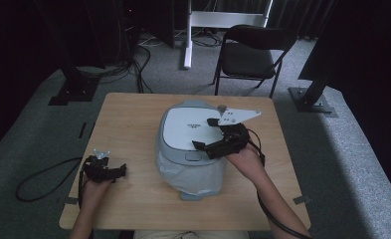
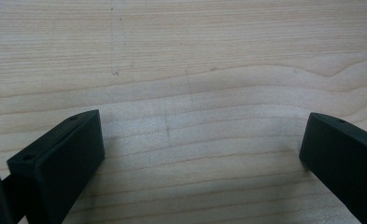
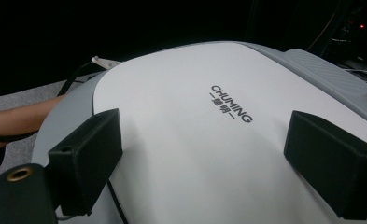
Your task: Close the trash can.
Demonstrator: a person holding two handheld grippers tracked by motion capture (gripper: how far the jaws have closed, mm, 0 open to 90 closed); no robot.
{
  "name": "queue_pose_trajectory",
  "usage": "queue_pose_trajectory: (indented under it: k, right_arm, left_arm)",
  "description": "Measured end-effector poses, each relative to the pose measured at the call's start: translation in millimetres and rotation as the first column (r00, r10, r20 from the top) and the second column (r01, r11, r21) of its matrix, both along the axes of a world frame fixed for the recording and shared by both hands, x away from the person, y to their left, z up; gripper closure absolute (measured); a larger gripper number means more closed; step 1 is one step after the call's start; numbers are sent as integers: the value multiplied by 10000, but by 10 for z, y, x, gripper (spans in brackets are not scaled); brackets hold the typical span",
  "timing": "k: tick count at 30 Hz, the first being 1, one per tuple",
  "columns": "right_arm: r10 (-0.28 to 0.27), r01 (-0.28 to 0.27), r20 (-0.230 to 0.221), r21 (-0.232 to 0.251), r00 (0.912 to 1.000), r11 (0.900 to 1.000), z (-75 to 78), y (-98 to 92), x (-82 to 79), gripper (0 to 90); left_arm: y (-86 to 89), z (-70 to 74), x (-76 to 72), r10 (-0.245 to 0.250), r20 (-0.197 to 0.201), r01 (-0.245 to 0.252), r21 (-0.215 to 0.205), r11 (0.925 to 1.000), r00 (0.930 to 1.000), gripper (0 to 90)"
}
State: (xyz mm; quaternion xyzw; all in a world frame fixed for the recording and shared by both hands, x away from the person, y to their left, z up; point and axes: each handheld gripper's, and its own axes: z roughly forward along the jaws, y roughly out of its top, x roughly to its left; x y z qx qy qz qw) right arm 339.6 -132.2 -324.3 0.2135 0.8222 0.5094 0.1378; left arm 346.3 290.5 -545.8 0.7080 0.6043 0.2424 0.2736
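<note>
Two grippers are showing in the high view: the right gripper (image 1: 206,133) is hovering, jaws spread, over the grey appliance (image 1: 190,149) at table (image 1: 133,114) centre; the left gripper (image 1: 119,172) is resting at eight o'clock. Left gripper view: jaws gaping above bare wood. Right gripper view: "CHUMING" is reading across the white lid (image 3: 195,140).

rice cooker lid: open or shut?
Shut. The white lid lies flat on the cooker's grey body; right claw hovers open above it.
</note>
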Motion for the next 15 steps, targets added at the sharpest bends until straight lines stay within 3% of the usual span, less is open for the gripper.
queue_pose_trajectory:
  k: [2,3,9,15]
  right_arm:
    - [-75,74,-29,-55,10000,10000,5,6,-7,108]
    - [-160,165,119,-390,9998,9991,-1,21,-12,104]
    - [-196,201,237,-198,9995,9996,-22,11,-25,103]
    - [-366,359,686,114,9970,9993,-57,-18,-67,103]
  left_arm:
    - [0,0,0,3,5,-3,2,10000,10000,0]
    - [0,0,0,3,5,-3,2,10000,10000,0]
    - [0,0,0,0,2,0,-1,10000,10000,0]
    - [0,0,1,2,3,-2,-3,10000,10000,0]
